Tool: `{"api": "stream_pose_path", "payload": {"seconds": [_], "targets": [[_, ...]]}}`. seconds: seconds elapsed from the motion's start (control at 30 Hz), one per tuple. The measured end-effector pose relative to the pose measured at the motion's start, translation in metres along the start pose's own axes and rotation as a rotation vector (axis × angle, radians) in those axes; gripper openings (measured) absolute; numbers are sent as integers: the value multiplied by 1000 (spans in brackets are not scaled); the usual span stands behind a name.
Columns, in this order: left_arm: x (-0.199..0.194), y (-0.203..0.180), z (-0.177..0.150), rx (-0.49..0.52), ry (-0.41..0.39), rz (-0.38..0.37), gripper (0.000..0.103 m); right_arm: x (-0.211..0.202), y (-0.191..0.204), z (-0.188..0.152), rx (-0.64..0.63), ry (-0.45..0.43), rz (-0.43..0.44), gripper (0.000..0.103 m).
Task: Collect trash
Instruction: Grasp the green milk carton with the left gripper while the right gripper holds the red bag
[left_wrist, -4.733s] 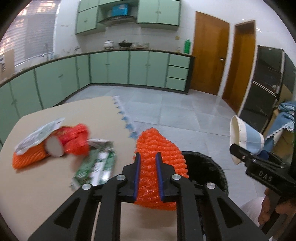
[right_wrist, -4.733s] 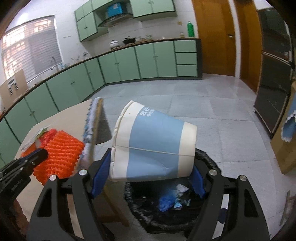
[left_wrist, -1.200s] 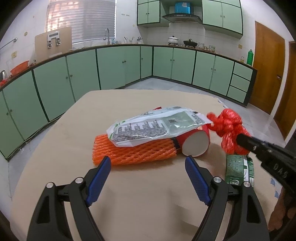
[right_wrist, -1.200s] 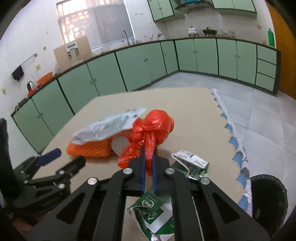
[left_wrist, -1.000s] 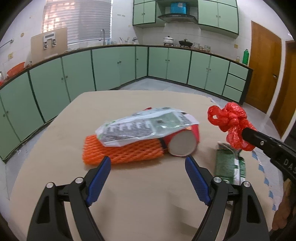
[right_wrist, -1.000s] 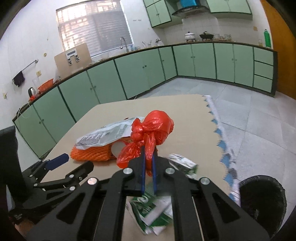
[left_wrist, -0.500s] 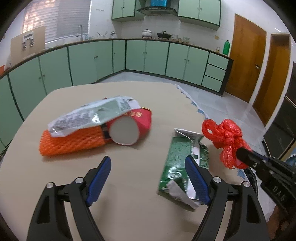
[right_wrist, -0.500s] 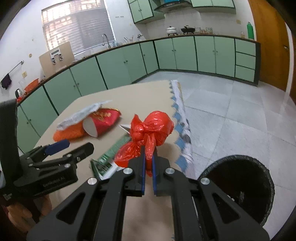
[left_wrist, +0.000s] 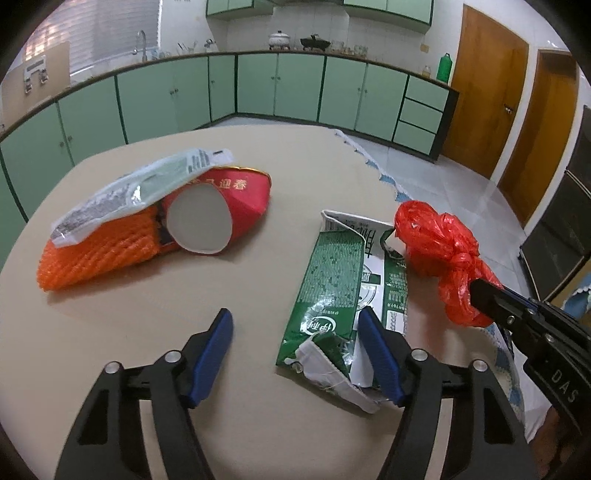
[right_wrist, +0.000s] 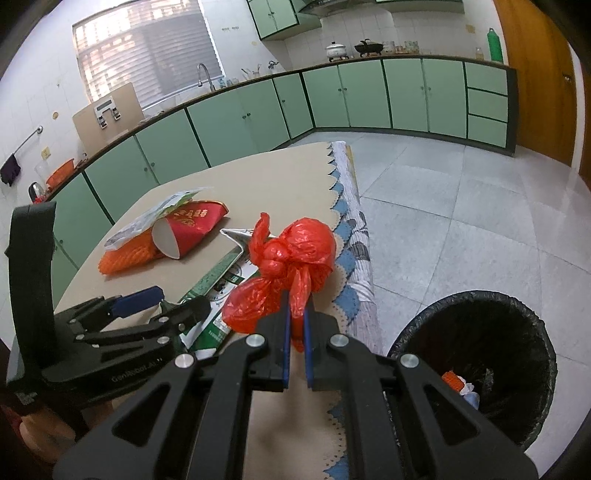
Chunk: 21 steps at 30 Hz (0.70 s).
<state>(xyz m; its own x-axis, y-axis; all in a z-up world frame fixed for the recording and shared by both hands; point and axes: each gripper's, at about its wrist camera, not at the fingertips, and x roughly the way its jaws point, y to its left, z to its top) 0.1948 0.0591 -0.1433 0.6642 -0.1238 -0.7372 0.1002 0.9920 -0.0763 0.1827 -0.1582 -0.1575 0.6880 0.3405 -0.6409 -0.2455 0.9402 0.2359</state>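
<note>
My right gripper (right_wrist: 295, 325) is shut on a knotted red plastic bag (right_wrist: 291, 258) and holds it above the table's right edge; the bag also shows in the left wrist view (left_wrist: 439, 251). My left gripper (left_wrist: 295, 350) is open low over the table, its right finger at the near end of a flattened green milk carton (left_wrist: 340, 291). A red paper cup (left_wrist: 221, 206) lies on its side against an orange foam net (left_wrist: 99, 247) under a silvery wrapper (left_wrist: 140, 188). A black-lined trash bin (right_wrist: 480, 365) stands on the floor at the right.
The beige table (left_wrist: 110, 350) has a scalloped blue-and-white cloth edge (right_wrist: 351, 236) facing the bin. Green cabinets (right_wrist: 332, 99) run along the far walls. Grey tiled floor (right_wrist: 461, 192) lies beyond the table. The bin holds some trash (right_wrist: 458, 384).
My right gripper has carried the red bag right, off the pile to the table edge near the bin. My left gripper has moved right and lower, from the orange net to the green carton.
</note>
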Motion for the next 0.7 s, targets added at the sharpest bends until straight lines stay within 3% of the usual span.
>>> {"api": "stream_pose_path", "payload": {"seconds": [0.07, 0.2, 0.33, 0.57, 0.63, 0.7], "targets": [[-1, -2, 0, 4, -3, -5, 61, 0, -1, 0, 1, 0, -1, 5], [-4, -10, 0, 25, -15, -32, 37, 0, -2, 1, -2, 1, 0, 5], [-6, -15, -1, 30, -30, -27, 32, 0, -1, 1, -6, 1, 2, 5], [-5, -10, -1, 26, -20, -35, 38, -1, -2, 1, -5, -2, 8, 5], [-2, -9, -1, 22, -17, -14, 54, 0, -2, 1, -6, -1, 7, 5], [1, -5, 2, 3, -10, -18, 61, 0, -2, 2, -3, -1, 6, 5]]}}
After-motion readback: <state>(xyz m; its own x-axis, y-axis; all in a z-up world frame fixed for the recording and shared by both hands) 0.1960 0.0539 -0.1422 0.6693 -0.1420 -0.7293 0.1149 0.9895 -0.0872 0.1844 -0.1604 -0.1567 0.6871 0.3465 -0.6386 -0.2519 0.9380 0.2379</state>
